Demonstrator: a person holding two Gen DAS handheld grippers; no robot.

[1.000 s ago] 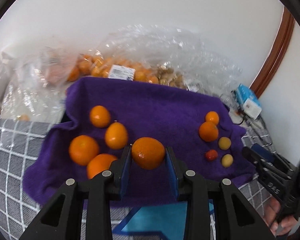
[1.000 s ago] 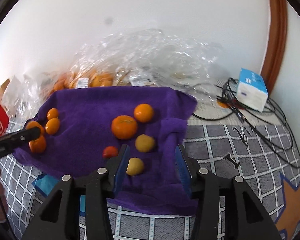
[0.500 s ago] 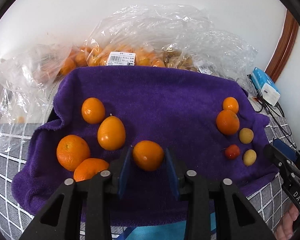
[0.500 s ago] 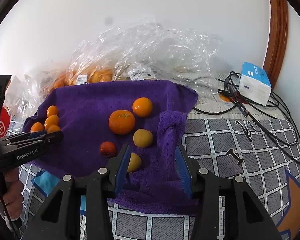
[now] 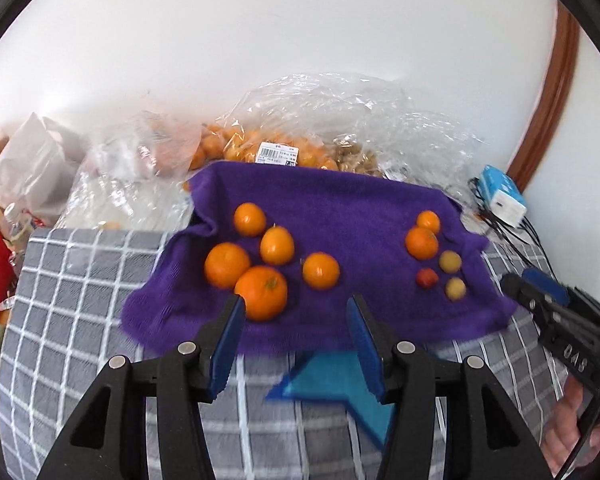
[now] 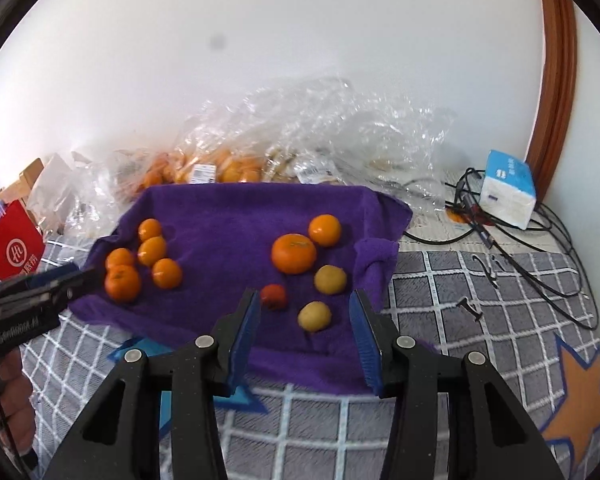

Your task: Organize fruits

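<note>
- Five oranges (image 5: 266, 270) lie grouped on the purple towel (image 5: 340, 200), near its left edge; the middle stays bare.
- Left gripper (image 5: 296, 338): jaws opening, nothing between.
- Right gripper (image 6: 304, 334): jaws spread, empty, over the towel's front edge.

Orange fruits (image 5: 262, 293) and two yellow ones (image 6: 330, 279) lie on a purple towel (image 5: 340, 200); the far box (image 6: 508, 188) is blue and white, the cover (image 6: 480, 300) grey-checked.

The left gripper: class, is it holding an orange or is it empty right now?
Empty. The left gripper has its jaws opening with nothing between them; the nearest orange lies free on the purple towel, beyond the blue pads.
</note>
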